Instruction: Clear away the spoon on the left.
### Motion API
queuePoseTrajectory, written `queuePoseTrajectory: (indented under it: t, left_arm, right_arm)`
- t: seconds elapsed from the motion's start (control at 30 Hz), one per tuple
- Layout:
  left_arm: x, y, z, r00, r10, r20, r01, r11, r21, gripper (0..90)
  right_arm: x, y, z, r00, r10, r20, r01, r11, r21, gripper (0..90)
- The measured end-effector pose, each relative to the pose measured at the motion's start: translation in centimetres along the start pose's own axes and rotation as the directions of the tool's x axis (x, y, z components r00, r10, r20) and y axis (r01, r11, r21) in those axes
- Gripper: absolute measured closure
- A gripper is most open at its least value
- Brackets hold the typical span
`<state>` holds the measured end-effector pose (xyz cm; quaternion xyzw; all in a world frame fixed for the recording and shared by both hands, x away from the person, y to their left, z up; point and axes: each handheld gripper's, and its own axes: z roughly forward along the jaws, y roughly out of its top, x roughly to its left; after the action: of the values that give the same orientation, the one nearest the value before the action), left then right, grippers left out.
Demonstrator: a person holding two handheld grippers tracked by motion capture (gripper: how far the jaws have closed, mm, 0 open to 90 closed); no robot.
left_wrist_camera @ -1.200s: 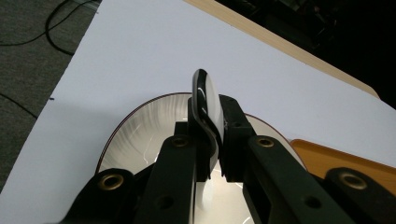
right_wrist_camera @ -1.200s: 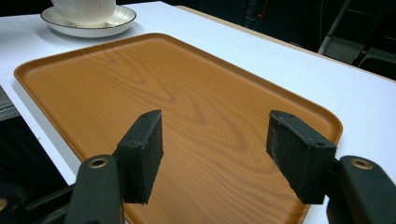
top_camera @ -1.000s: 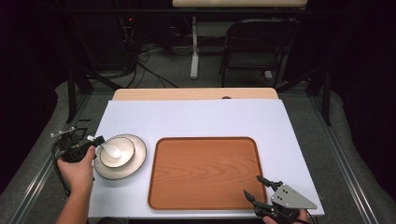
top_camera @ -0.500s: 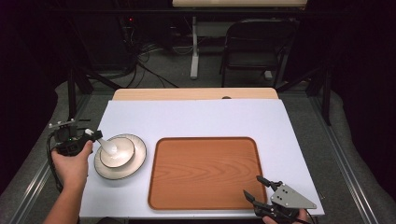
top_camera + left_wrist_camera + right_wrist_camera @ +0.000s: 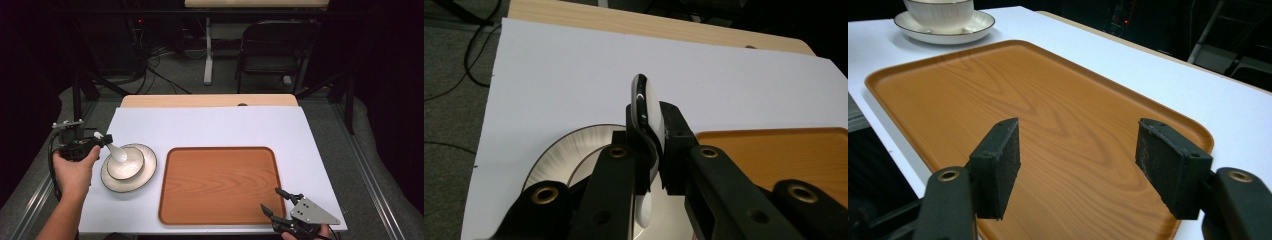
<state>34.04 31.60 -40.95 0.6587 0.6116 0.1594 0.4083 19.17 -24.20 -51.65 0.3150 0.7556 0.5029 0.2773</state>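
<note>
My left gripper (image 5: 102,140) is shut on a white ceramic spoon (image 5: 116,152) and holds it at a slant, its lower end over the white bowl (image 5: 131,163). The bowl stands on a white dark-rimmed plate (image 5: 145,178) at the table's left. In the left gripper view the spoon (image 5: 648,106) stands on edge between the pads of that gripper (image 5: 651,131), above the plate (image 5: 569,145). My right gripper (image 5: 270,198) rests open at the near right corner of the wooden tray (image 5: 220,182). In its own view, bare tray (image 5: 1048,100) lies between the jaws of the right gripper (image 5: 1078,145).
A white sheet (image 5: 210,125) covers the table, with a strip of wooden tabletop (image 5: 210,100) along the far edge. Beyond it are a dark chair (image 5: 277,47), a table leg and floor cables. The bowl (image 5: 940,10) and plate (image 5: 948,31) sit beyond the tray's far corner.
My left hand has risen and drawn slightly back to the left, lifting the spoon up from the bowl. The right gripper has stayed where it was.
</note>
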Motion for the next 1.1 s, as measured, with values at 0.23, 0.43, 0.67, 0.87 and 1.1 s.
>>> queuePoseTrajectory:
  t: [0.23, 0.43, 0.67, 0.87, 1.1]
  left_arm:
    - [-1.2, 0.7, -0.4, 0.9981, 0.055, 0.028, -0.056, 0.9975, 0.043, 85.3]
    - [-2.3, 1.1, -0.5, 0.9942, 0.092, 0.056, -0.095, 0.9931, 0.068, 85.3]
    - [-4.2, 1.3, 0.1, 0.9806, 0.146, 0.131, -0.162, 0.9795, 0.12, 85.3]
    - [-6.3, 1.2, 1.0, 0.9616, 0.193, 0.195, -0.224, 0.9621, 0.155, 85.3]
    - [-9.4, 1.3, 2.2, 0.9309, 0.243, 0.273, -0.297, 0.9389, 0.175, 85.3]
  right_arm:
    - [0.0, 0.0, 0.0, 0.9999, 0.002, -0.012, -0.002, 1.0, -0.011, 32.8]
    - [0.0, 0.0, 0.0, 0.9999, 0.002, -0.012, -0.002, 1.0, -0.012, 32.6]
    - [0.0, 0.0, 0.0, 0.9999, 0.0, -0.014, 0.0, 1.0, -0.011, 32.4]
    - [0.0, 0.0, 0.0, 0.9999, -0.005, -0.016, 0.005, 1.0, -0.008, 32.3]
    - [0.0, 0.0, -0.1, 0.9998, -0.005, -0.017, 0.005, 1.0, -0.007, 32.2]
